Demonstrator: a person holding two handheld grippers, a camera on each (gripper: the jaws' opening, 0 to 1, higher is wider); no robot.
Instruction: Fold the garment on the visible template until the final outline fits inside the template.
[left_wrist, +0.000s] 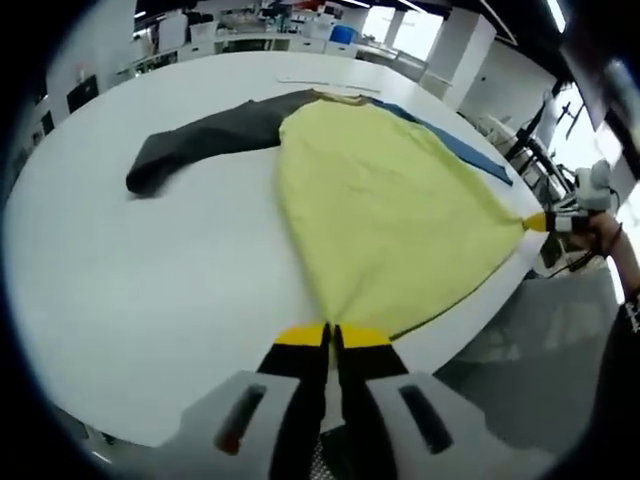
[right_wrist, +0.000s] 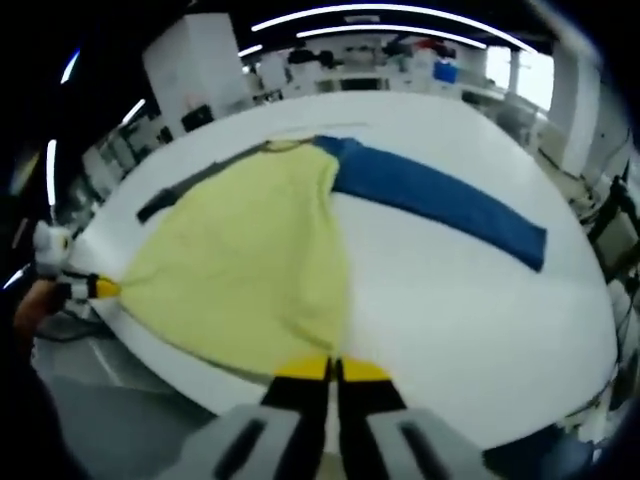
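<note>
The soft yellow-bodied garment (left_wrist: 385, 215), with one dark grey sleeve (left_wrist: 205, 140) and one blue sleeve (right_wrist: 440, 200), is lying spread on the round white table (left_wrist: 150, 300), collar toward the far side and hem toward the near edge.

I am holding the hem at both corners. In the left gripper view, the left hand-held gripper (left_wrist: 332, 335) is pressing its yellow-tipped jaws together on one hem corner. In the right gripper view, the right hand-held gripper (right_wrist: 331, 369) is pinching the other corner in the same way. Between the two the hem is being drawn taut, tapering to a point at each grip.

Relation governing the next move: the garment is lying directly ahead of both hand-held grippers, its long axis running away from them, from hem to collar. Neither gripper is nearer; each is touching its own corner at the table's near edge. The grey sleeve is trailing outward on the left gripper's side and the blue sleeve on the right gripper's side.

I judge that carrying the hem forward toward the collar would be the fold in hand. I cannot make out a template outline on the table, and I am reading no brand, label or writing.
</note>
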